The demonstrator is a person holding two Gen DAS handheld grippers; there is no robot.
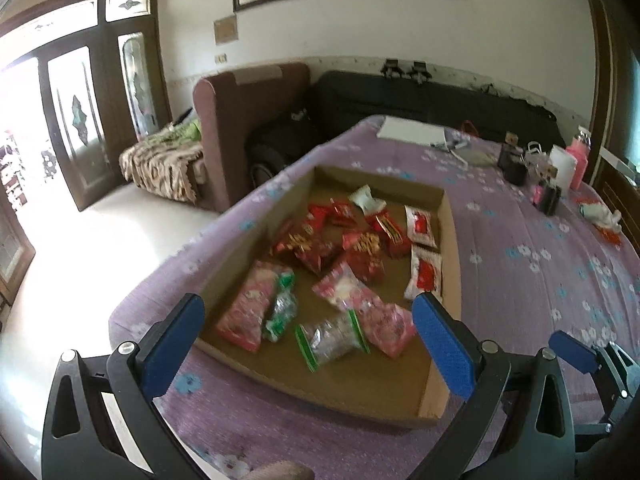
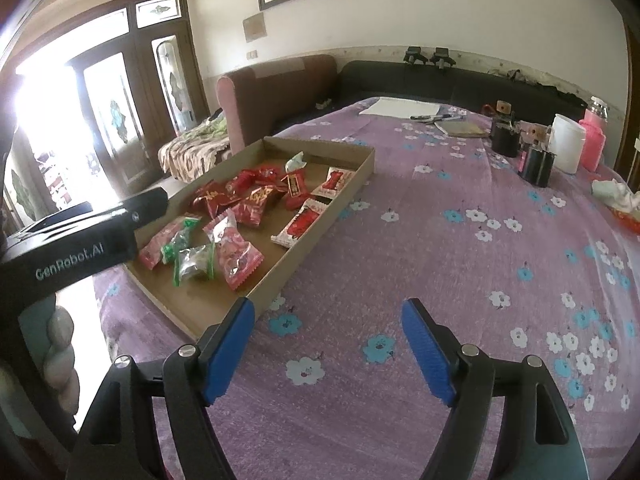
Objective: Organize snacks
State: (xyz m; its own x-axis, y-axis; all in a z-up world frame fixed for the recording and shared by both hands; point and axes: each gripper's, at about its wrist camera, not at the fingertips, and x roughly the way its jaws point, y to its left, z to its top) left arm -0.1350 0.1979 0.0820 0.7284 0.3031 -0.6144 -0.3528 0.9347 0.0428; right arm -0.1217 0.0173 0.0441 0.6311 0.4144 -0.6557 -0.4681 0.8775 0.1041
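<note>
A shallow cardboard tray (image 1: pixel 450 240) (image 2: pixel 344 196) sits on a purple flowered cloth and holds several snack packets: pink ones (image 1: pixel 248 312) (image 2: pixel 236 252), clear green-edged ones (image 1: pixel 332 338) (image 2: pixel 194 262), red ones (image 1: pixel 316 250) (image 2: pixel 252 196) and white-red ones (image 1: pixel 424 272) (image 2: pixel 300 226). My left gripper (image 1: pixel 308 312) is open and empty, held above the tray's near end. My right gripper (image 2: pixel 328 320) is open and empty over the cloth, right of the tray. The right gripper's blue finger (image 1: pixel 572 350) shows in the left wrist view; the left gripper's black body (image 2: pixel 80 236) shows in the right wrist view.
Dark cups (image 2: pixel 536 164), a white container (image 2: pixel 566 142), a pink bottle (image 2: pixel 592 140), papers and a notebook (image 2: pixel 460 128) stand at the table's far side. A crumpled wrapper (image 2: pixel 616 196) lies at the right. Sofas (image 2: pixel 280 96) and a glass door are beyond.
</note>
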